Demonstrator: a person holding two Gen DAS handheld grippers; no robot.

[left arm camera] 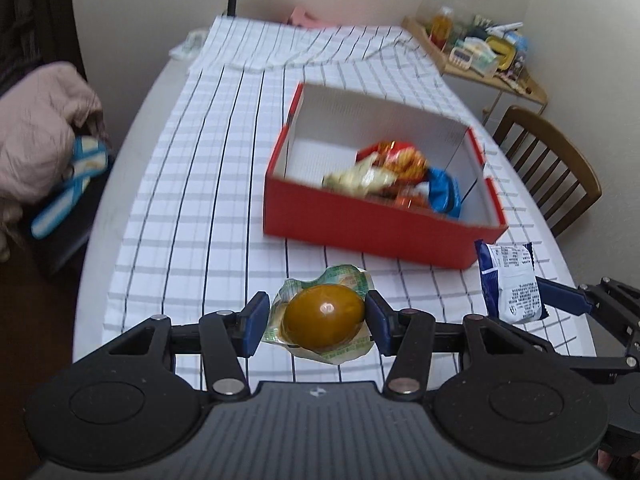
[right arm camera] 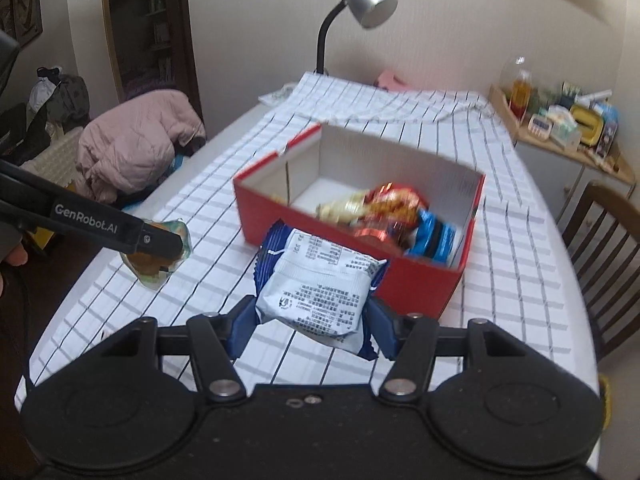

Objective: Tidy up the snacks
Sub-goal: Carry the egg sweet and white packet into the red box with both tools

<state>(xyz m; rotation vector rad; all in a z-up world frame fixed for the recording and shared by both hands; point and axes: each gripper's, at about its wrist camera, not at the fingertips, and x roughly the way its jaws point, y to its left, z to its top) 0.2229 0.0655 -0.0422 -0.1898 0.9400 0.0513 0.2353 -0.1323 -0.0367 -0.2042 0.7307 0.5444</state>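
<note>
A red box with a white inside stands on the checked tablecloth and holds several wrapped snacks. My left gripper is shut on a packed brown egg in a green-edged wrapper, held above the cloth in front of the box. My right gripper is shut on a blue and white snack packet, held just before the box's near wall. The packet and right gripper fingers show at the right of the left wrist view. The left gripper with the egg shows at the left of the right wrist view.
A grey desk lamp stands at the table's far end. A wooden chair is at the right edge. A side shelf with jars and small items is at far right. A pink jacket lies on a seat to the left.
</note>
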